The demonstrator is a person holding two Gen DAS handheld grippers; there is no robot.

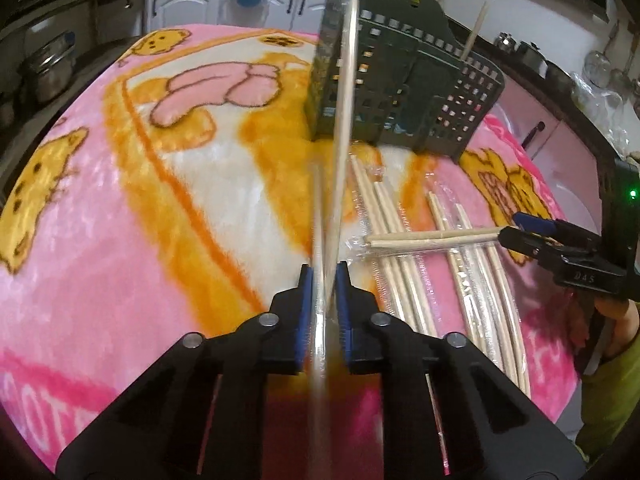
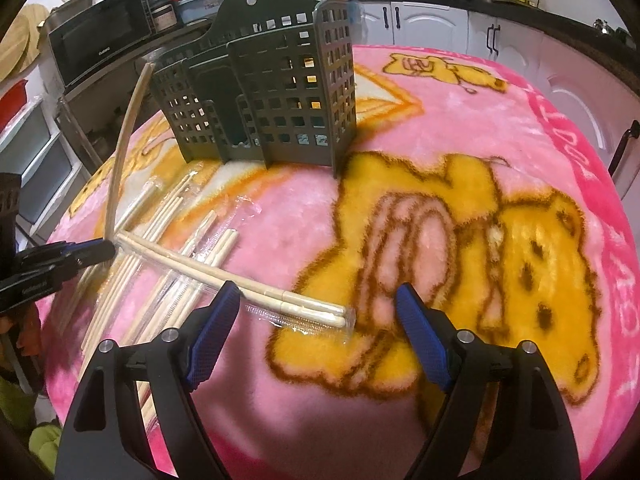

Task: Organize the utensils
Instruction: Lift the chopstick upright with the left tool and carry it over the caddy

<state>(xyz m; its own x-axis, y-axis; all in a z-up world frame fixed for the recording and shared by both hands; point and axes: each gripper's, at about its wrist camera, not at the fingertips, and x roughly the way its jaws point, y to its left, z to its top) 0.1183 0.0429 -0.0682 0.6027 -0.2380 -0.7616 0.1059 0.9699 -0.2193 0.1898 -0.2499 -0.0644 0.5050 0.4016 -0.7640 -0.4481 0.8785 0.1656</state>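
The left tool (image 1: 324, 276) was clenched on one wrapped chopstick pair (image 1: 344, 128), the right tool (image 2: 318, 300) gaped empty, one pair stood in the holder (image 1: 404, 80), and several wrapped chopsticks (image 1: 404, 264) lay before the holder.

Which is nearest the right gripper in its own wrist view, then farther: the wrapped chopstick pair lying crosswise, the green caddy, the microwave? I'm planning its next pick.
1. Wrapped chopstick pair: on the blanket, its end between the open right gripper fingers.
2. Green caddy: standing mid-blanket, ahead and slightly left.
3. Microwave: on the counter beyond the blanket, far left.
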